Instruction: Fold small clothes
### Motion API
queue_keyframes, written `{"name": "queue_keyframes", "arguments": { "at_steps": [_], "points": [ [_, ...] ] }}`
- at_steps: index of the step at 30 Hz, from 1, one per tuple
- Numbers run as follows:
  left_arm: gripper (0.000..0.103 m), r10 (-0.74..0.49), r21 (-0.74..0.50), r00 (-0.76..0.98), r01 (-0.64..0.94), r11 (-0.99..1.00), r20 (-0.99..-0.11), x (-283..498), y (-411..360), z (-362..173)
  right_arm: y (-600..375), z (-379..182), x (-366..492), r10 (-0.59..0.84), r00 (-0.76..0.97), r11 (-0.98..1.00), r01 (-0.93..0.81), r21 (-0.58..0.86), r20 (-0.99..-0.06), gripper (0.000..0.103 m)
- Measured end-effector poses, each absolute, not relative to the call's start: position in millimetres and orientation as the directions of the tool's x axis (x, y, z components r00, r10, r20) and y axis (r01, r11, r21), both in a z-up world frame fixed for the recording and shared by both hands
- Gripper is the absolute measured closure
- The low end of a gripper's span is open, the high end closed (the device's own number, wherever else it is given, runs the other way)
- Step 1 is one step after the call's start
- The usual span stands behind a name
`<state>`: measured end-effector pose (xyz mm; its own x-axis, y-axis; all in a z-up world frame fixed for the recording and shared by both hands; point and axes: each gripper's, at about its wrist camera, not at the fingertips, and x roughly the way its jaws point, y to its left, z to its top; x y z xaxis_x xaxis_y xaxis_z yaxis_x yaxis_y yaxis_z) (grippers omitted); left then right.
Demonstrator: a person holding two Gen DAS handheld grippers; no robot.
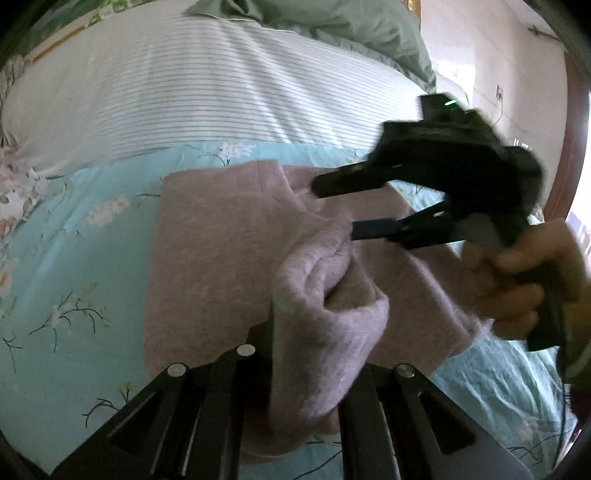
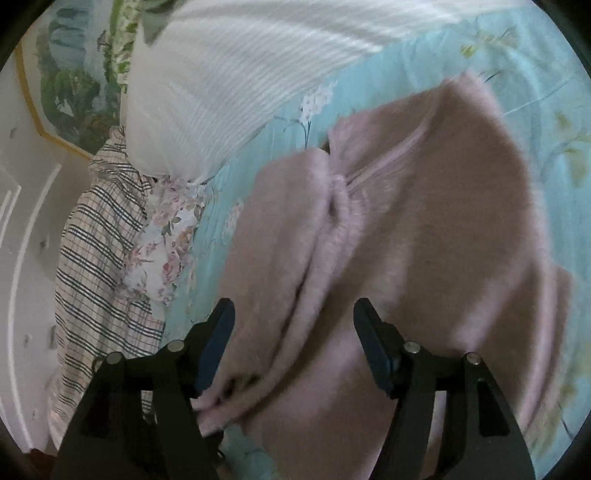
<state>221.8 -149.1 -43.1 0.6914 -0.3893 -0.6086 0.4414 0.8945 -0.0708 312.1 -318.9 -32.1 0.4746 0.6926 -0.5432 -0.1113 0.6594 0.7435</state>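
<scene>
left wrist view: the pink fleece garment (image 1: 207,258) lies spread on the light blue floral sheet (image 1: 74,258) of a bed. one bunched part of it, maybe a sleeve, rises up from the flat part and goes down between the fingers of the left gripper (image 1: 303,384), which is closed tight on this fabric. the right gripper (image 1: 336,208) comes in from the right side, held by a hand (image 1: 524,280). its two fingers stand apart, and the lower one touches the top of the bunched fabric or is just beside it; motion blur makes it hard to say which. behind the garment lies a white striped pillow (image 1: 207,96), and a grey-green cushion (image 1: 332,26) is further back. in the right wrist view the same garment (image 2: 424,240) fills the middle, with a zipper line going up through it. the right gripper (image 2: 293,314) has its fingers apart above the fleece, pressing on nothing. to the left lie a floral cloth (image 2: 166,236) and a checked cloth (image 2: 99,236).
</scene>
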Motion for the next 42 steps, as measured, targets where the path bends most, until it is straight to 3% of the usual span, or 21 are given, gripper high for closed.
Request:
{"name": "queue_keyframes", "arguments": {
  "at_steps": [4, 8, 9, 10, 18, 25, 32, 36, 39, 41, 42],
  "points": [
    [0.097, -0.418, -0.124, 0.686, 0.436, 0.891, -0.596, 223, -141, -36, -299, -46, 341, 0.725, 0.420, 0.635, -0.098, 0.767, -0.546, 0.035],
    [0.097, -0.383, -0.055, 0.697, 0.443, 0.895, -0.607, 219, -152, -36, -277, -42, 364, 0.715, 0.426, 0.656, -0.134, 0.743, -0.555, 0.039],
    [0.097, -0.380, -0.048, 0.698, 0.445, 0.894, -0.607, 217, -153, -35, -273, -40, 370, 0.693, 0.429, 0.683, -0.134, 0.718, -0.579, 0.071],
    [0.097, -0.383, -0.047, 0.700, 0.447, 0.893, -0.604, 215, -155, -32, -272, -38, 373, 0.688, 0.425, 0.691, -0.135, 0.710, -0.588, 0.089],
    [0.096, -0.523, -0.156, 0.662, 0.531, 0.833, -0.538, 207, -197, 7, -322, 42, 348, 0.629, 0.563, 0.755, -0.280, 0.592, -0.536, 0.090],
    [0.096, -0.553, -0.191, 0.560, 0.576, 0.795, -0.617, 209, -259, -33, -381, 0, 342, 0.503, 0.561, 0.845, -0.160, 0.509, -0.658, 0.090],
    [0.096, -0.530, -0.149, 0.556, 0.587, 0.796, -0.640, 207, -274, -43, -402, -16, 335, 0.513, 0.607, 0.819, -0.135, 0.558, -0.607, 0.090],
    [0.089, -0.520, -0.148, 0.523, 0.595, 0.790, -0.676, 213, -276, -50, -405, -19, 337, 0.484, 0.601, 0.832, -0.090, 0.548, -0.636, 0.086],
    [0.070, -0.560, -0.199, 0.480, 0.613, 0.765, -0.675, 206, -262, -48, -407, -16, 322, 0.446, 0.619, 0.854, -0.078, 0.514, -0.647, 0.086],
    [0.050, -0.587, -0.233, 0.460, 0.619, 0.750, -0.666, 195, -244, -43, -410, -11, 309, 0.423, 0.634, 0.861, -0.060, 0.505, -0.647, 0.072],
    [0.047, -0.601, -0.254, 0.452, 0.619, 0.743, -0.659, 191, -233, -39, -414, -9, 299, 0.407, 0.647, 0.863, -0.040, 0.504, -0.645, 0.048]
  ]
}}
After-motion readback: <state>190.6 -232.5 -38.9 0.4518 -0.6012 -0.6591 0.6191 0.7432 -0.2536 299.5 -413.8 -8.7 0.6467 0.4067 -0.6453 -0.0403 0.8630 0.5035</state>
